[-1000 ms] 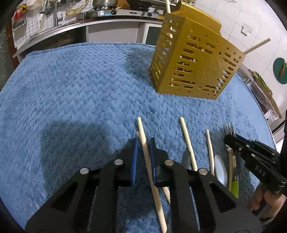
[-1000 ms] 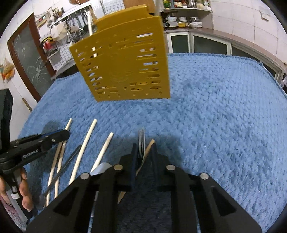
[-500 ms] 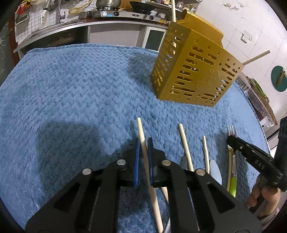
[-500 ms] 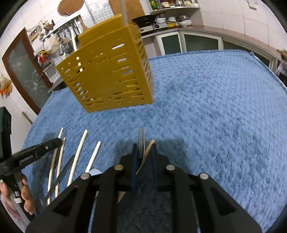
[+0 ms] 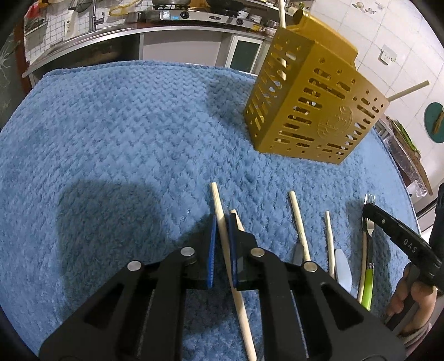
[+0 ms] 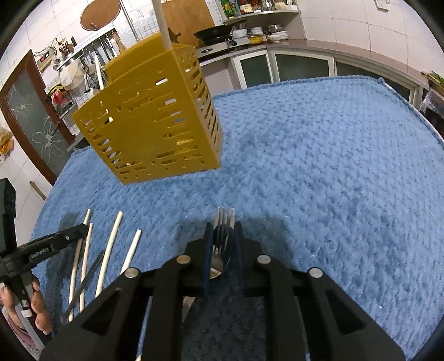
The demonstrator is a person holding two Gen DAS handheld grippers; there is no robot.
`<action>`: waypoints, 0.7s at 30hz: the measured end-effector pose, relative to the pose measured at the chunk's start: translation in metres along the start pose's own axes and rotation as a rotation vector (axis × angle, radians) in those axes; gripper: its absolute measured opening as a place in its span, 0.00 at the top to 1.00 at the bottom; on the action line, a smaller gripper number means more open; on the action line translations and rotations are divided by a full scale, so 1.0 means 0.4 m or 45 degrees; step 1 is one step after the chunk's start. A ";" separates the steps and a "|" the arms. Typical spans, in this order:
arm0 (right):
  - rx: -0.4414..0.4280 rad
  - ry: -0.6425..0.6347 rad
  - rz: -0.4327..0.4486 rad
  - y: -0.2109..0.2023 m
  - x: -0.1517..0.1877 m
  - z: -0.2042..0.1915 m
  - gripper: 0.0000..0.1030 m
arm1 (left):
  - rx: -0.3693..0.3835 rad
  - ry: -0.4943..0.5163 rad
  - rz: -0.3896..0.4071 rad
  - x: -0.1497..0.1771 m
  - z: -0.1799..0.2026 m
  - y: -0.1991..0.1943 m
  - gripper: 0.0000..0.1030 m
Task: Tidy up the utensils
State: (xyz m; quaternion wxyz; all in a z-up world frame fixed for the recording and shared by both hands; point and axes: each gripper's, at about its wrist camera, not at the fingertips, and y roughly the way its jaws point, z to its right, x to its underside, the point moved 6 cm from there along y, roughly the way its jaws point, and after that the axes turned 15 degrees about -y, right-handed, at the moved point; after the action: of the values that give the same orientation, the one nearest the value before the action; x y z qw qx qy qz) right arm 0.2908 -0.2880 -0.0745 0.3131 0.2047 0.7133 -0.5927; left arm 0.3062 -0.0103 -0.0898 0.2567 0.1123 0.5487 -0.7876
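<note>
Left gripper [image 5: 222, 219]: I had its jaws pinching a wooden chopstick [image 5: 219, 211] between the blue pads, the stick running from beyond the tips back under the gripper body. A second stick end [image 5: 234, 215] showed just right of the pads, partly hidden.

Right gripper [image 6: 223, 230]: its jaws had just been closing and now pinched a fork [image 6: 224, 222] at the neck, tines pointing past the tips. In the left view the fork's green handle [image 5: 368, 286] trailed back toward the hand [image 5: 410, 294] holding that gripper.

Everything sat on a blue fluffy cloth [image 5: 111, 133] covering the desk. On the cloth between the two grippers I saw two more pale sticks [image 5: 298, 225] lying roughly parallel, a grey knife-like blade [image 5: 298, 254] and a pale spoon-like piece [image 5: 342, 269]; I could not identify either one with certainty.

The yellow slotted utensil holder [image 5: 313, 102] stood upright farther back on the cloth, well apart from both grippers, with two sticks [image 5: 281, 12] already rising out of its top. A kitchen counter [image 5: 138, 25] with a stove ran behind.
</note>
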 end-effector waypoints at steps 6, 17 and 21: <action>-0.008 0.040 0.037 -0.020 -0.002 0.020 0.97 | 0.016 -0.004 0.022 -0.009 -0.001 -0.016 0.93; -0.031 0.085 0.102 -0.052 -0.018 0.042 0.98 | 0.073 -0.017 0.073 -0.027 0.009 -0.067 0.94; -0.038 0.074 0.124 -0.068 -0.027 0.032 0.98 | 0.094 -0.022 0.092 -0.038 0.020 -0.092 0.94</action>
State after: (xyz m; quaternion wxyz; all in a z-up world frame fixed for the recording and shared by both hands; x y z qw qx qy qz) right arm 0.2830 -0.3054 -0.0488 0.3239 0.2515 0.7200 -0.5599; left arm 0.3005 -0.0035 -0.0500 0.2854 0.1345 0.5126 -0.7985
